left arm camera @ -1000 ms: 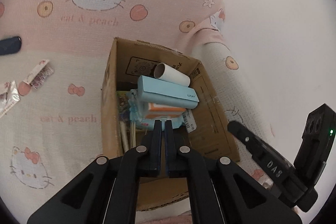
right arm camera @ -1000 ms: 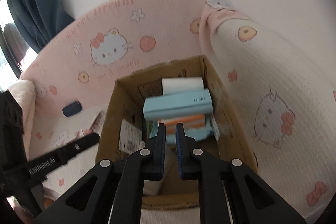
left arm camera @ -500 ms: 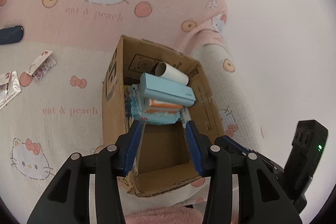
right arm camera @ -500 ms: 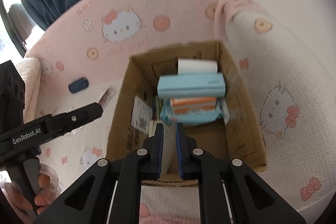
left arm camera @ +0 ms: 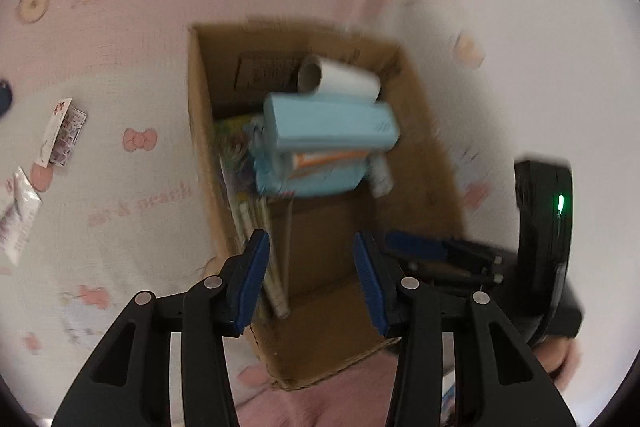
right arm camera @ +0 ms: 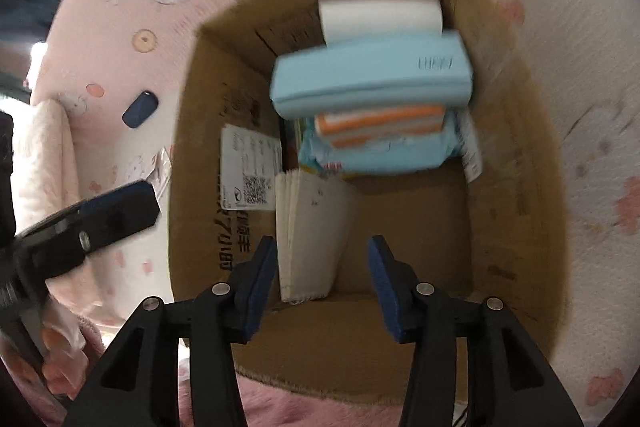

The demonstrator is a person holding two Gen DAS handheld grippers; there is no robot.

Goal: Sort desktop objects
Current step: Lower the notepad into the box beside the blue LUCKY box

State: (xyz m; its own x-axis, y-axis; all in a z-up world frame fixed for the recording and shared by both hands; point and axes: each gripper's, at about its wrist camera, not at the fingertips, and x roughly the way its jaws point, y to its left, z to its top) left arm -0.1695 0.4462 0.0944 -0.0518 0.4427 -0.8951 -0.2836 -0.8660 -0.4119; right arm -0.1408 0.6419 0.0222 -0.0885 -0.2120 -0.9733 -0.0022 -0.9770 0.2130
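Observation:
An open cardboard box (left arm camera: 200,147) (right arm camera: 192,195) lies on the cartoon-cat bedsheet. At its far end are stacked a white roll (left arm camera: 344,81) (right arm camera: 380,15), a light blue case (left arm camera: 332,127) (right arm camera: 372,75), an orange-striped box (right arm camera: 380,123) and a blue pack (left arm camera: 312,183). A white booklet (right arm camera: 312,227) stands inside by the box's left wall. My right gripper (right arm camera: 322,279) hovers over the box's near end; its jaws are opening, the booklet just beyond them with no pad touching it. My left gripper (left arm camera: 308,279) is open over the box with nothing between its pads.
Two small sachets (left arm camera: 60,135) (left arm camera: 16,219) and a dark blue oval thing (right arm camera: 140,109) lie on the sheet left of the box. A pink plush blanket (right arm camera: 300,403) lies against the box's near edge. The other gripper shows in each view (left arm camera: 440,251) (right arm camera: 100,219).
Both grippers dropped closer over the box and tipped downward. The left jaws went from shut to open. The right jaws let go of the white booklet, which now stands in the box.

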